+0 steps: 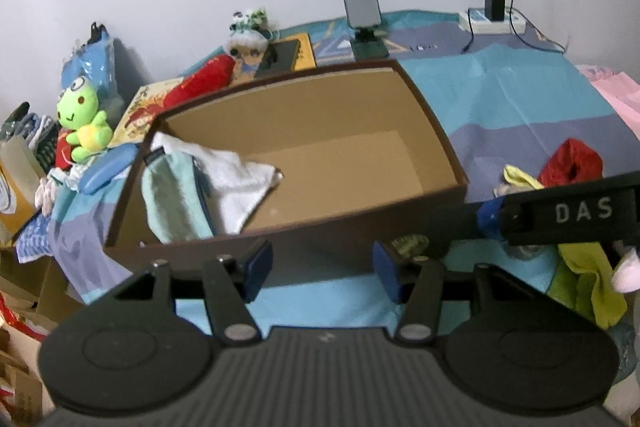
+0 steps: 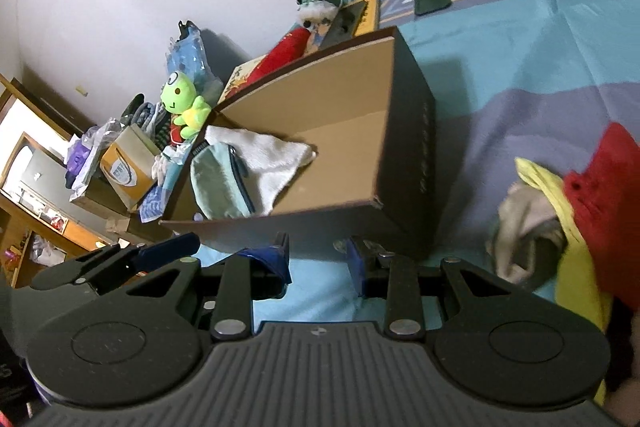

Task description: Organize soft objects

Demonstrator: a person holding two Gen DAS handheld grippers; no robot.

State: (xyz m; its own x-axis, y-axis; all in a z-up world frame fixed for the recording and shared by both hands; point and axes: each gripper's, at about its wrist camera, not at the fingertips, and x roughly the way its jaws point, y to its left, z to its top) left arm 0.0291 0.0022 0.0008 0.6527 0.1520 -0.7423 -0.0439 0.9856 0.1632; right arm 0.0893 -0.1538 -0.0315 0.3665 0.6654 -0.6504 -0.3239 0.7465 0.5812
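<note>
Tongs first, nearest the viewer: the left tongs (image 1: 322, 269) stand open with nothing between the blue pads, hovering over the teal-and-purple bedspread (image 1: 516, 99) just before the near wall of the cardboard box (image 1: 436, 131). The right tongs (image 2: 320, 263) have a narrower gap, also empty, and sit in front of the box's near corner.

Beside the right tongs, to their right, lies the unsorted heap: a grey sock (image 2: 524, 223), a yellow cloth (image 2: 576, 275) and a red garment (image 2: 612, 195), overlapping one another. The step in hand looks like fetching the next piece. A good pick would take one top fold, such as the sock, and lift it clear so the yellow cloth does not drag along.

Further off, the box's long axis runs from near left to far right. Inside its left end a pale green zip pouch (image 1: 176, 195) lies lengthwise toward the near wall, partly over a white towel (image 1: 240, 183).

Beyond, a green frog plush (image 1: 82, 119) sits outside the box.
</note>
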